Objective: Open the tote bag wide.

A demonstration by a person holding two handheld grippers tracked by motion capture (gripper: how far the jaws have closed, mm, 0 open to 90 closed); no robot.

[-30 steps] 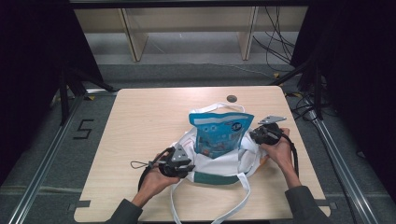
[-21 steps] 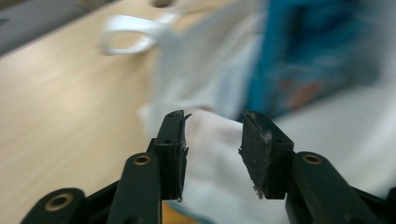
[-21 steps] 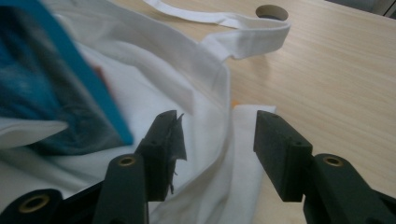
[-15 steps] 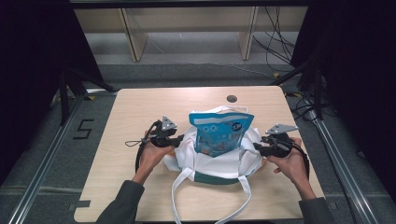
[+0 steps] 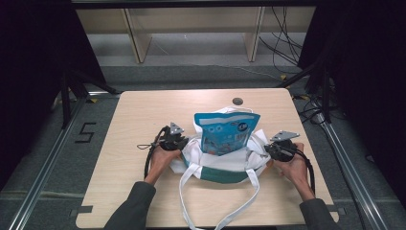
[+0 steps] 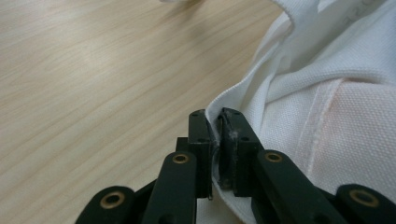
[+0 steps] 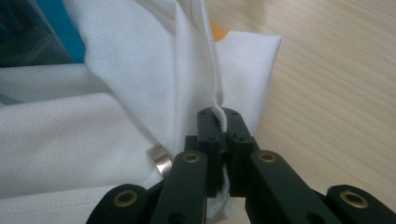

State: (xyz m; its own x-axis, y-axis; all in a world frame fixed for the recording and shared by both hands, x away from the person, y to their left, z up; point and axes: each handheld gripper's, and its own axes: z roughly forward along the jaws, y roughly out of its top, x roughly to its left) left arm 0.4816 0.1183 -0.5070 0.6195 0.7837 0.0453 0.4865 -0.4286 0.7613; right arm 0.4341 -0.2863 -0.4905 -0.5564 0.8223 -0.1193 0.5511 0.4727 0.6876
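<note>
**Both grippers clamped on the tote's rim, one each side**

The white canvas tote bag point(image 5: 218, 160) sits toward the near middle of the light wood worktop point(image 5: 139, 115), with its two long straps point(image 5: 218, 206) trailing toward the person's edge, one loop reaching right to that edge. There's lots of bare worktop behind the bag and off to the left; the right side is tighter, since the right gripper point(image 5: 272, 149) sits fairly near that edge. A small dark round hole point(image 5: 237, 101) sits near the far edge, well apart from the bag.

Compared with half a second ago, the left gripper point(image 5: 184, 143) has come down and in to the bag's left rim, and the right one has closed in on the right rim. Both sets of jaws have just been closing, and now each pinches a fold of the fabric rim, as the left gripper view point(image 6: 215, 135) and the right gripper view point(image 7: 223, 128) show up close.

The cloth is a coarse, pebbly weave with stitched hems, and a teal band runs along the bag's bottom. A glossy blue pouch point(image 5: 226, 132) stands upright out of the bag's mouth. A small shiny metal bit point(image 7: 161, 161) peeks out beside the right jaws.
</note>
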